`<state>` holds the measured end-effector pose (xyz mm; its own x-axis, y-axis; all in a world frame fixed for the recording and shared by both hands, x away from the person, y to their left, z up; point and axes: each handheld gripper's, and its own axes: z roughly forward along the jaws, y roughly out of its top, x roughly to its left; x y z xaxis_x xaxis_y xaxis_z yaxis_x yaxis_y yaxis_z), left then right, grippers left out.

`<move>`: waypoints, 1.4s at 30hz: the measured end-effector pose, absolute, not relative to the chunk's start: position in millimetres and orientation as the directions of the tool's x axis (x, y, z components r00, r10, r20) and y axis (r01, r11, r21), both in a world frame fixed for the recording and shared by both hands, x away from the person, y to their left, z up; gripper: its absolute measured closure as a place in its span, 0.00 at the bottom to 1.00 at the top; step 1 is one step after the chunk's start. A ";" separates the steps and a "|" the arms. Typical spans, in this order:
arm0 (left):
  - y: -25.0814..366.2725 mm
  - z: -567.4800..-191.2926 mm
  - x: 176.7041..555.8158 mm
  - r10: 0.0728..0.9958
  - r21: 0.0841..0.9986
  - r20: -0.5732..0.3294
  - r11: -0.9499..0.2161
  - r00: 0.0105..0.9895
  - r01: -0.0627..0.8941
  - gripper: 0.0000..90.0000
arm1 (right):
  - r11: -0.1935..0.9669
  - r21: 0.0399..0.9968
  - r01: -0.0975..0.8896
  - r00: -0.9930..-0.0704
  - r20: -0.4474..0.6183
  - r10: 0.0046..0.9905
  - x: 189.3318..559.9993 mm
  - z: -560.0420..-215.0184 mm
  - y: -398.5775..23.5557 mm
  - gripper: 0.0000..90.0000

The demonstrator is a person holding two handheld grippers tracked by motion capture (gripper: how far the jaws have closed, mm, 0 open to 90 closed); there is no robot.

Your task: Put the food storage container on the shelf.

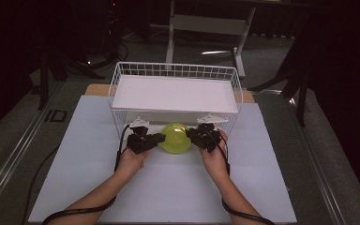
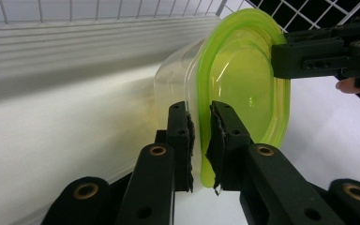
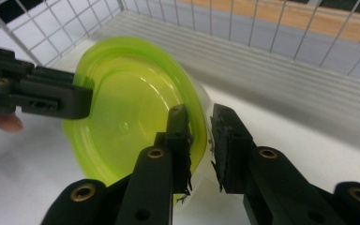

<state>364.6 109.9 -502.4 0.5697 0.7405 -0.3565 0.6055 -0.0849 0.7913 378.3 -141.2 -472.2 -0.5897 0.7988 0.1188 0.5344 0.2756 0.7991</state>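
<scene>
Now the green-lidded container (image 2: 243,79) rim sits between both grippers' fingers (image 2: 222,140).

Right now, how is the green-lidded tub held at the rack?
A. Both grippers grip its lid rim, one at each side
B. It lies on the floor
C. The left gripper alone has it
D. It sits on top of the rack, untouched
A: in the high view the left gripper and right gripper flank the tub in front of the rack, and each gripper view shows its jaws closed on the lid rim.
</scene>
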 end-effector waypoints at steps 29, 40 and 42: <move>112.4 -501.5 380.5 0.782 0.828 -0.359 0.016 0.509 0.560 0.65 | 0.279 0.847 0.452 -0.543 0.013 0.840 383.4 -475.7 -134.8 0.67; 126.0 -495.3 356.7 0.755 0.862 -0.293 -0.057 0.587 0.503 0.54 | 0.249 0.857 0.451 -0.593 0.080 0.801 351.6 -469.1 -133.4 0.70; 128.5 -492.7 348.9 0.742 0.869 -0.275 -0.080 0.611 0.489 0.51 | 0.265 0.851 0.453 -0.612 0.081 0.787 343.1 -470.5 -131.1 0.76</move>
<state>348.9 128.5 -492.7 0.6113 0.7420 -0.2754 0.4889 -0.0804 0.8686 343.1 -131.1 -470.5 -0.6122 0.7866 0.0806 0.4526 0.2650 0.8515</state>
